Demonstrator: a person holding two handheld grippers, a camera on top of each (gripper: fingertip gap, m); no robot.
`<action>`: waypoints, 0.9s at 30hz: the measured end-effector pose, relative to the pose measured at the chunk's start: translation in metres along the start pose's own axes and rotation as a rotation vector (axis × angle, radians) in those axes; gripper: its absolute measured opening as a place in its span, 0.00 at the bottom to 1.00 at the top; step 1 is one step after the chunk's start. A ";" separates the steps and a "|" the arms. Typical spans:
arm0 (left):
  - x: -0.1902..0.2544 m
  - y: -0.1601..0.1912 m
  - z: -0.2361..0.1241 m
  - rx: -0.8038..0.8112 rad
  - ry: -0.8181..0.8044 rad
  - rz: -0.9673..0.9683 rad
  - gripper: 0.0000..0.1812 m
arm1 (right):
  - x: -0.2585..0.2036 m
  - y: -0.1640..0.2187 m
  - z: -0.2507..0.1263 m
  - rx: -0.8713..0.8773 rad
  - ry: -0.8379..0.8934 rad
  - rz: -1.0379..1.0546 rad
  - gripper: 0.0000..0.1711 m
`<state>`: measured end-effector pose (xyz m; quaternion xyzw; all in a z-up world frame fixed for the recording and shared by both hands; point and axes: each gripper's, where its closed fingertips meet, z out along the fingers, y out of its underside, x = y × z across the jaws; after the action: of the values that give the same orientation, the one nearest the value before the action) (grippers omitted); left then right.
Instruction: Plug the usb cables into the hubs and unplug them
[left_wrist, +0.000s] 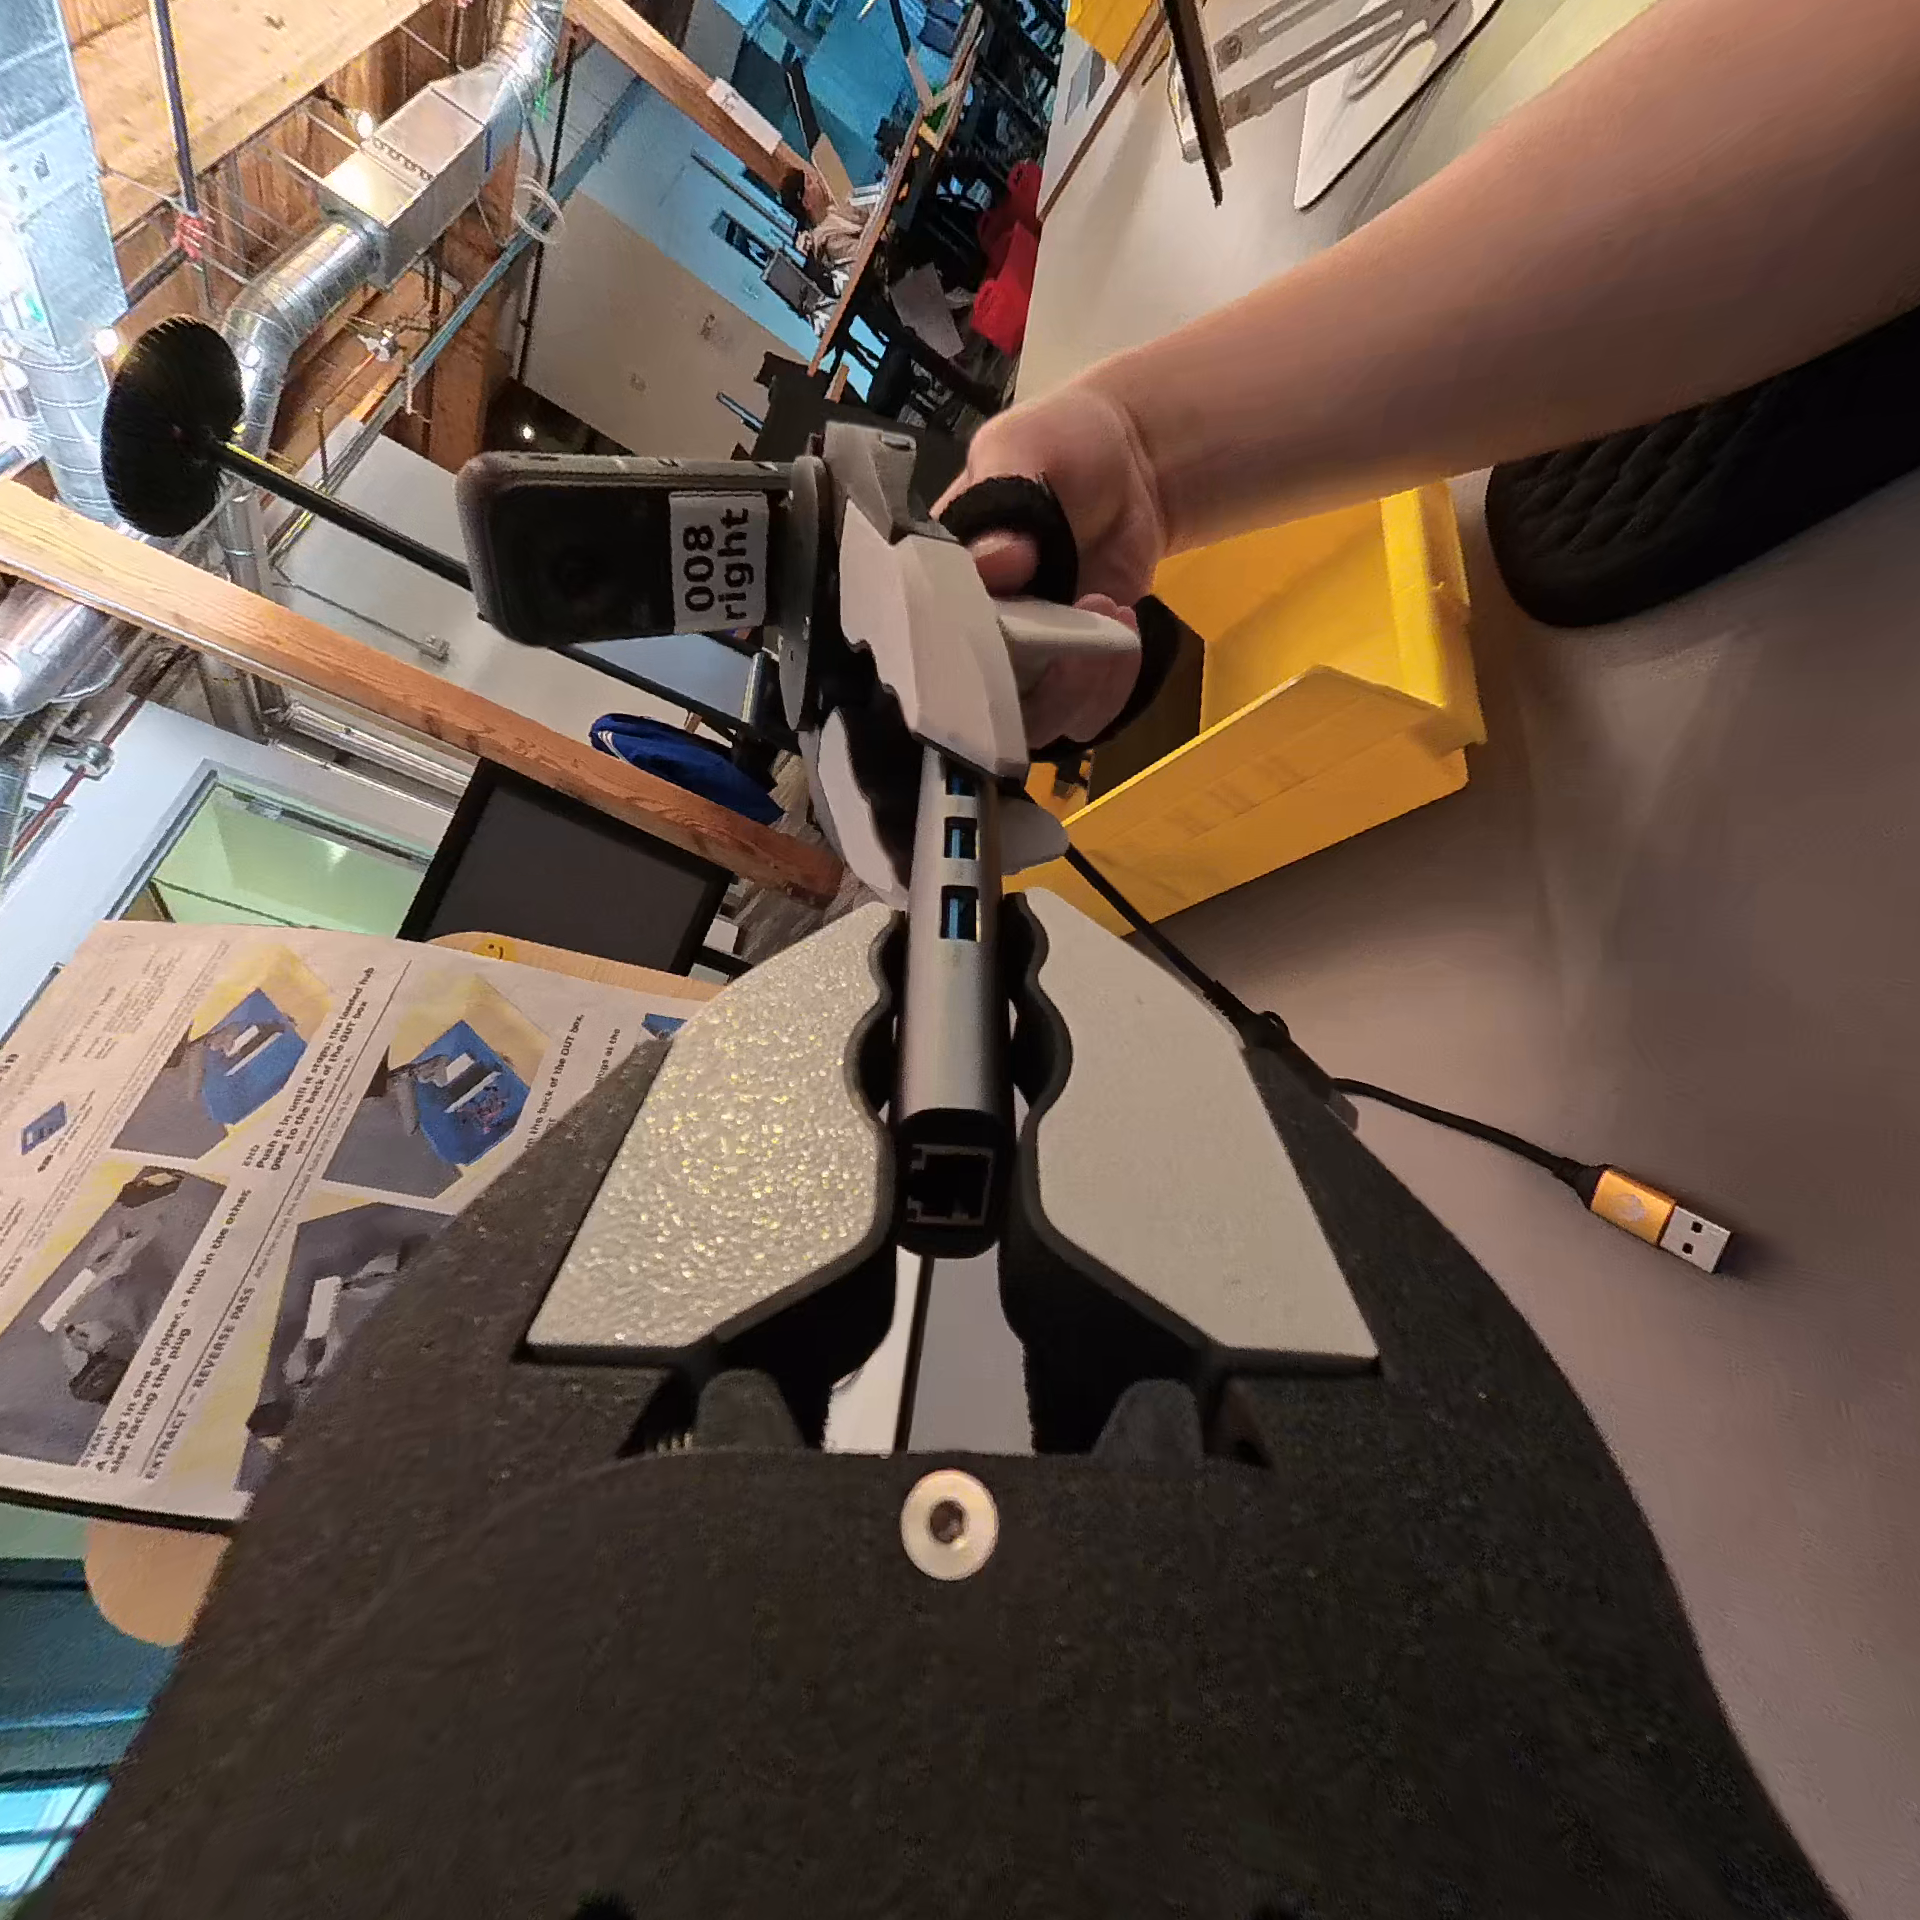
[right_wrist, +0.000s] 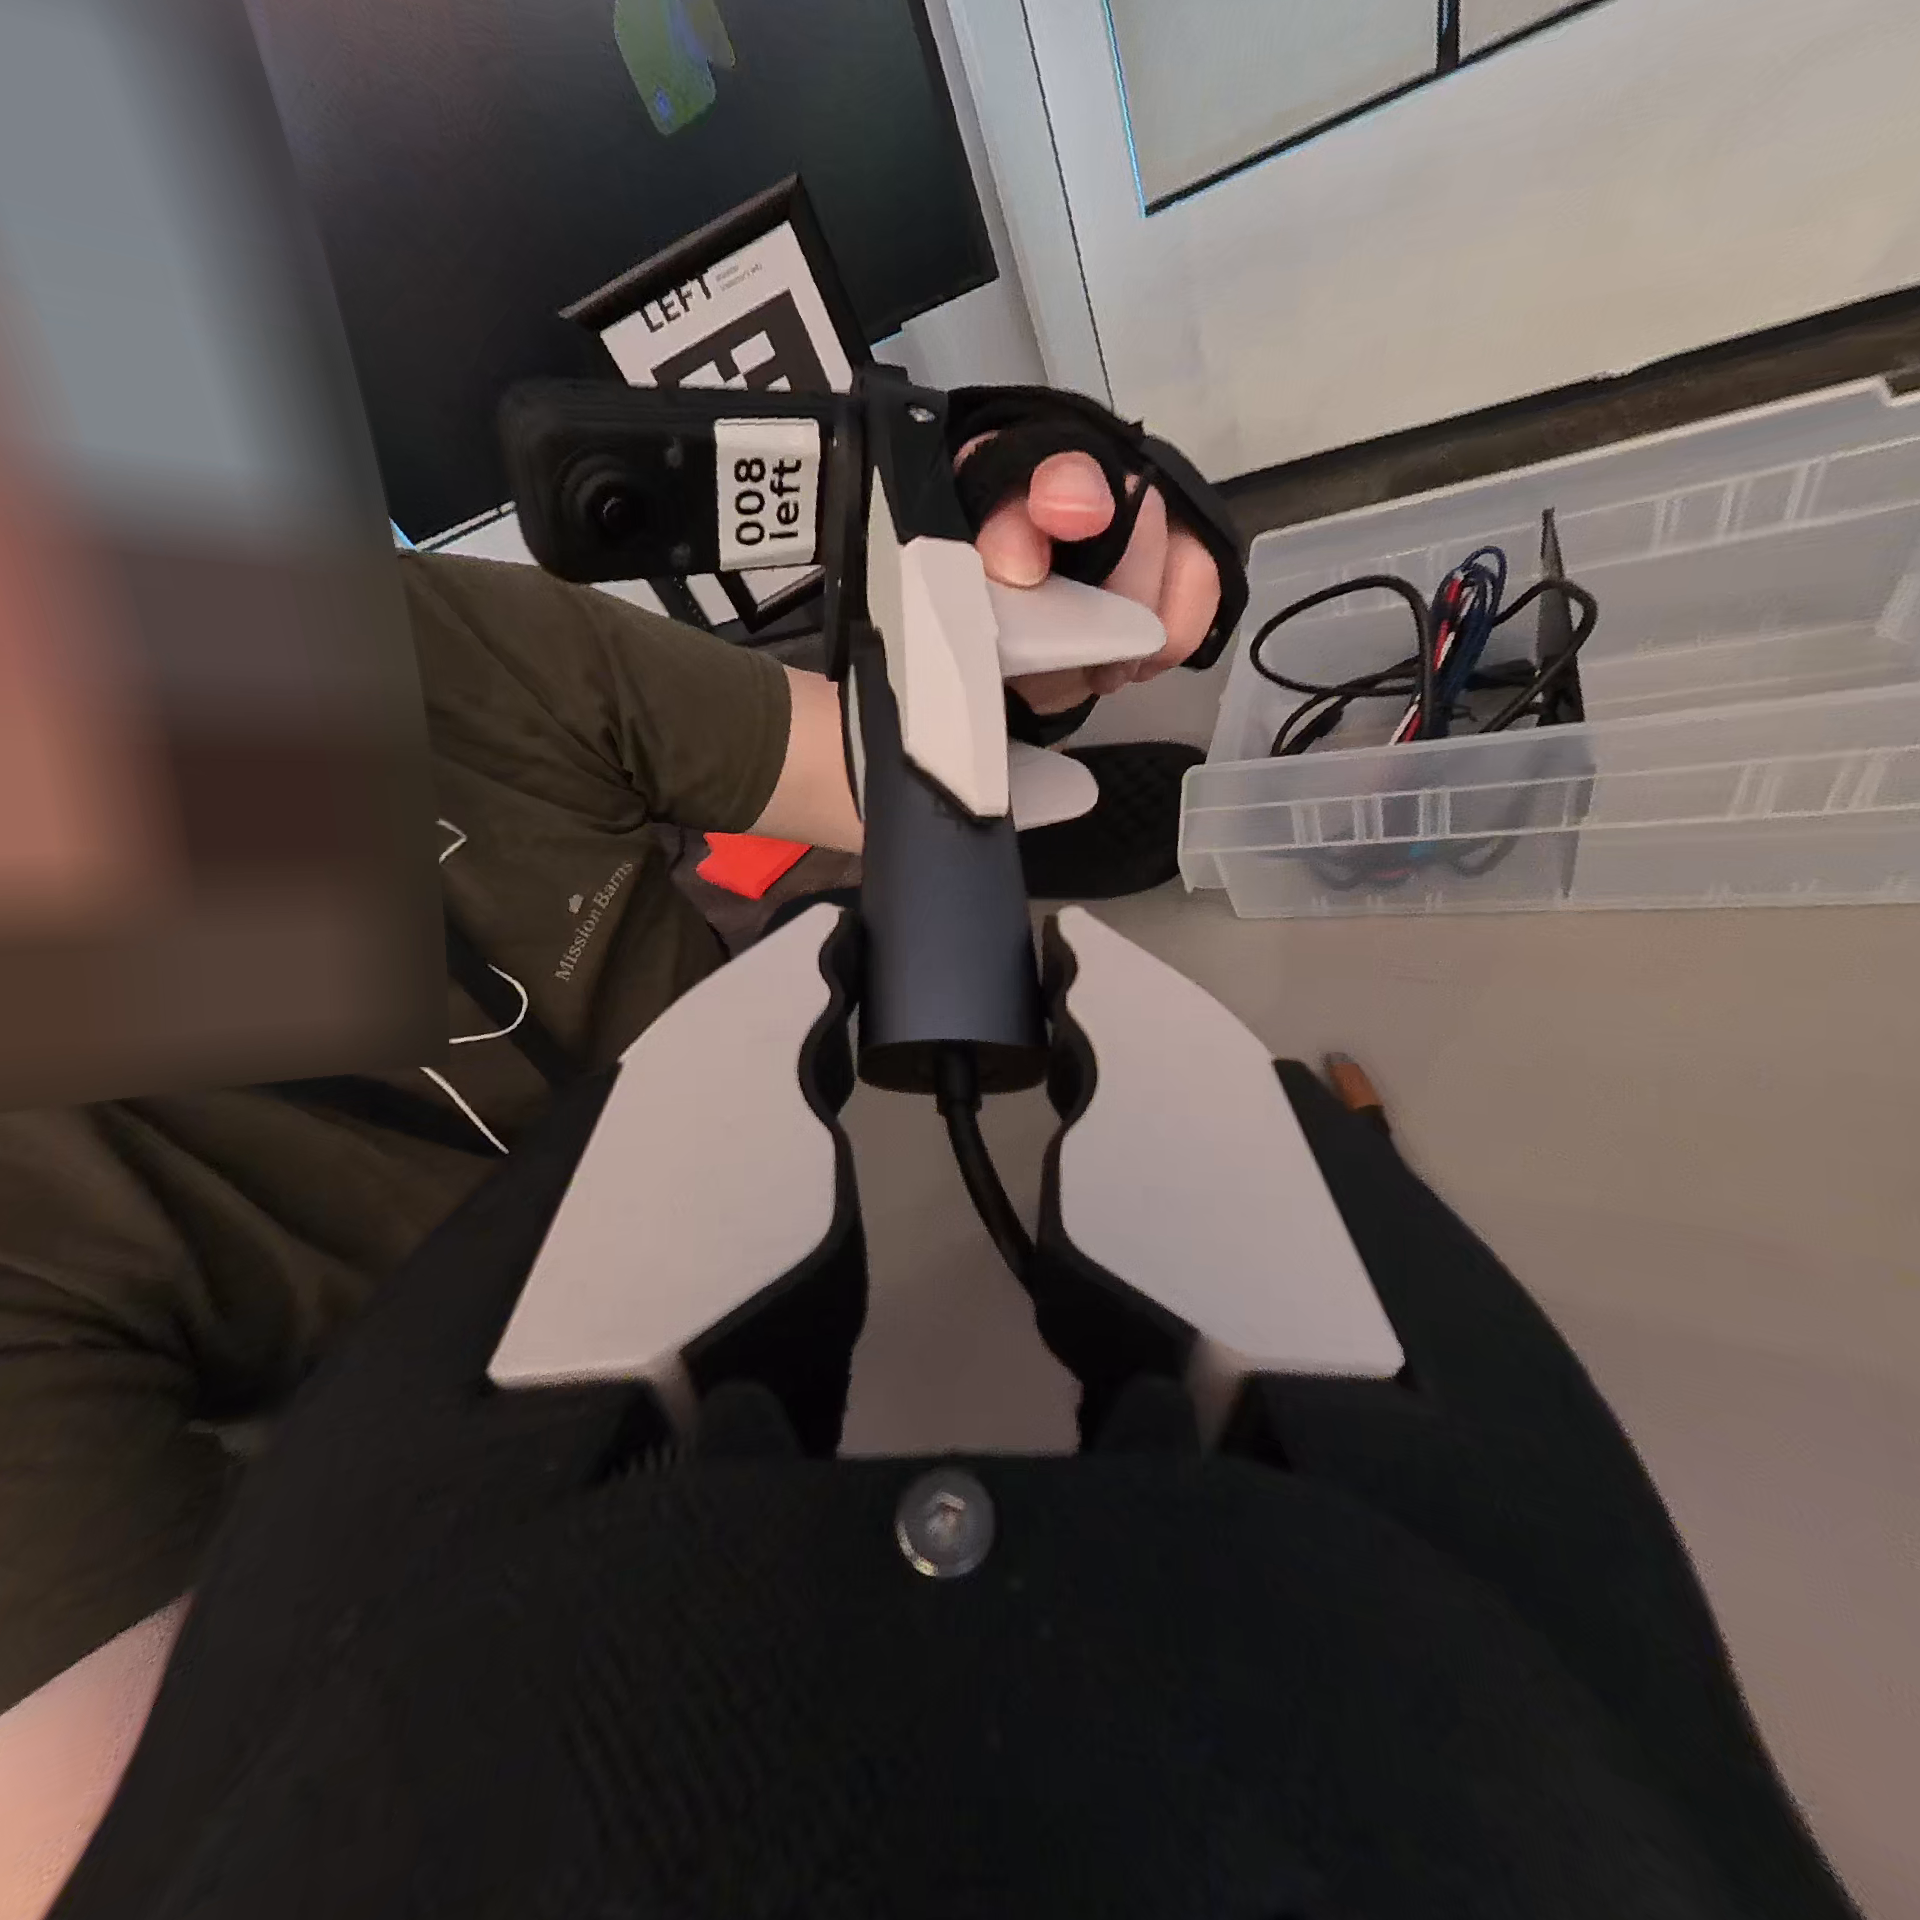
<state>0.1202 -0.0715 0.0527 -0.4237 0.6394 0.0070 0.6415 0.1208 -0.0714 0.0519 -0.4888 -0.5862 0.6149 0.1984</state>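
Left claw (left_wrist: 948, 1049): pale grey fingers (left_wrist: 727, 1164) with wavy inner edges on a black, felt-like body; a silver screw (left_wrist: 948, 1524) at centre; right claw (right_wrist: 948, 1023) matches; olive-green sleeve (right_wrist: 582, 707); black hand straps (right_wrist: 1049, 436).

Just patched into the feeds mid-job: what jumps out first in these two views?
The grey USB hub dominates: it hangs in mid-air, clamped at one end by the left gripper and at its cable end by the right gripper, both shut on it. An orange-collared USB plug lies loose on the grey table to the right, unplugged. Behind it sits a yellow bin; the right wrist view shows a clear bin of spare cables.
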 end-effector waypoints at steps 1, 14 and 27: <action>-0.001 0.000 0.000 -0.004 -0.006 0.006 0.10 | 0.001 -0.003 -0.001 0.021 0.009 -0.012 0.21; -0.037 0.046 -0.007 -0.234 -0.171 0.042 0.10 | 0.021 -0.053 -0.053 0.245 0.463 -0.420 0.28; -0.046 0.095 0.001 -0.457 -0.250 -0.007 0.10 | 0.025 -0.027 -0.028 0.068 0.428 -0.476 0.28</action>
<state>0.0606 0.0146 0.0399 -0.5557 0.5354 0.2015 0.6033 0.1237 -0.0302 0.0724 -0.4495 -0.6082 0.4535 0.4716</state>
